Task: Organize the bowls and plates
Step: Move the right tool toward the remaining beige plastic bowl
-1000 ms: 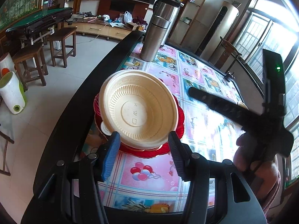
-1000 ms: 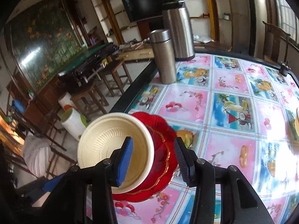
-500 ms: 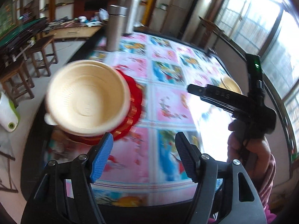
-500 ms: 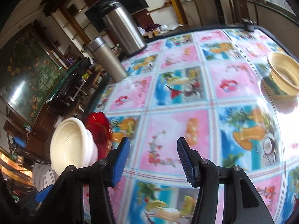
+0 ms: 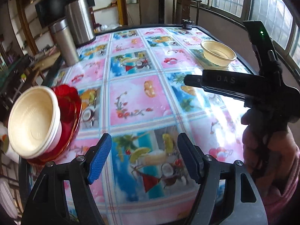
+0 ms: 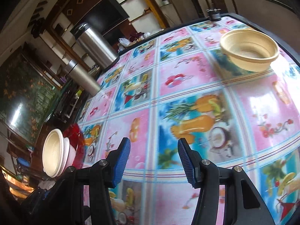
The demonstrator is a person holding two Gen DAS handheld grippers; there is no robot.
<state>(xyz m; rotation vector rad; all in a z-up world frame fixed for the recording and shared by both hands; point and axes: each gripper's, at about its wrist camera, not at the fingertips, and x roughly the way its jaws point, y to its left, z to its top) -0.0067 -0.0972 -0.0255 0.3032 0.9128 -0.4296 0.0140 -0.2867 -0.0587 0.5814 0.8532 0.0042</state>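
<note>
Both grippers have swung away from the stacked dishes toward the table's far right side since one second ago, when each framed the stack between its fingers. Left gripper (image 5: 144,158): blue-padded jaws spread wide, nothing between them, held over the tablecloth (image 5: 135,101). Right gripper (image 6: 152,162): jaws likewise spread wide and empty, above the patterned tablecloth; in the left wrist view it appears at right as a black body gripped by a hand (image 5: 266,150) in a pink sleeve (image 5: 288,196).

Near the table's left edge, stacked cream bowls (image 5: 34,121) sit nested on a red plate (image 5: 70,108); the right wrist view shows the same stack (image 6: 55,154) at lower left. The count of bowls in the stack cannot be told.

Farther off, toward the right edge, a single cream bowl (image 6: 249,49) stands upright on the tablecloth, well apart from the stack. It also shows in the left wrist view (image 5: 218,53), beyond the right gripper.

At the far left corner stand a slim steel flask (image 5: 64,42) and, just behind it, a larger steel thermos (image 5: 79,24). A small dark object (image 5: 187,24) rests at the far edge. A wooden chair (image 5: 184,9) stands beyond the table.
</note>
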